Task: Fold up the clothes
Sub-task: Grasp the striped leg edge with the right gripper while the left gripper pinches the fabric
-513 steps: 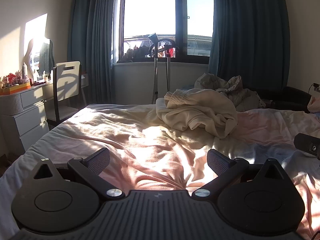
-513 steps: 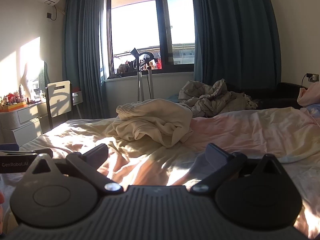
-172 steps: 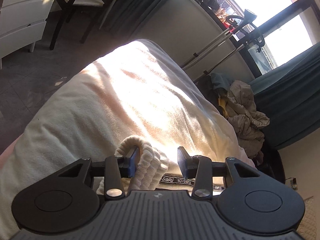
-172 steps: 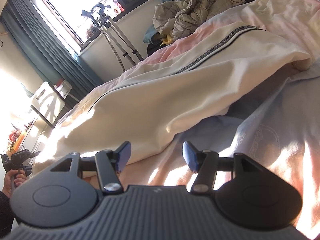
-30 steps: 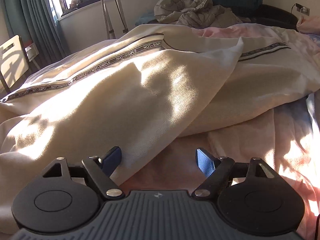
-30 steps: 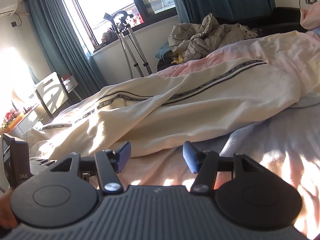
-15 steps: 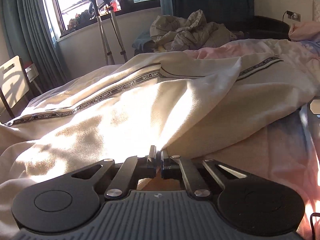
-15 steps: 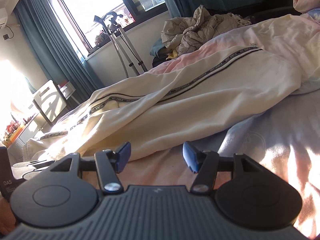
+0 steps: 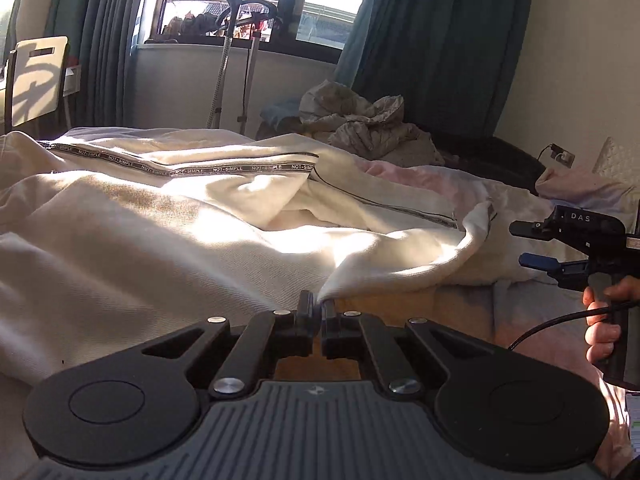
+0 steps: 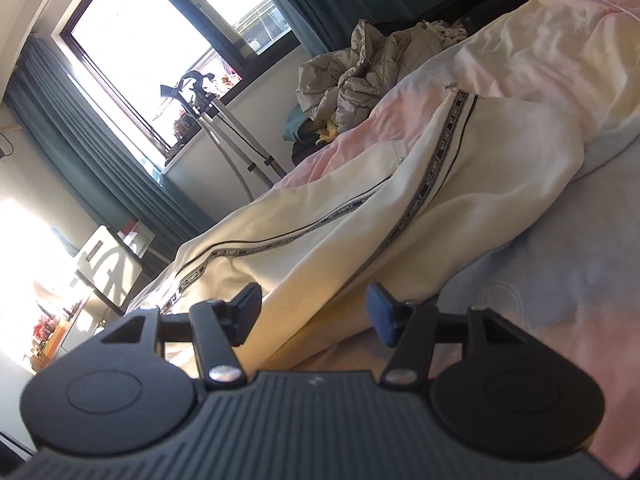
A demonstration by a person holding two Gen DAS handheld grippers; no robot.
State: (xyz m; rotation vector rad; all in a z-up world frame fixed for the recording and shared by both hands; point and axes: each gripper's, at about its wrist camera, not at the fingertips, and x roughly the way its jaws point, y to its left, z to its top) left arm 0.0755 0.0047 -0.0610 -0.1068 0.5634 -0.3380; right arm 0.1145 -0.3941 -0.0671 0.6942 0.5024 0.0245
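Cream trousers (image 9: 168,224) with a black lettered side stripe (image 9: 224,169) lie spread across the bed. My left gripper (image 9: 318,305) is shut on the near edge of the trousers and holds it a little above the sheet. My right gripper (image 10: 314,308) is open; the trousers' edge (image 10: 400,216) lies between and ahead of its fingers, untouched as far as I can tell. The right gripper also shows at the right of the left wrist view (image 9: 538,246), beside the raised cloth corner.
The bed sheet (image 10: 560,280) is pink and pale blue. A crumpled grey quilt (image 9: 360,124) lies past the bed's far side. A crutch-like stand (image 9: 228,60) leans below the window. A white chair (image 9: 34,80) stands at left. A pillow (image 9: 580,184) lies at right.
My left gripper, shut on the trousers' edge, has lifted and swung right, raising the cloth. My right gripper has tilted and moved closer to the trousers, still open.
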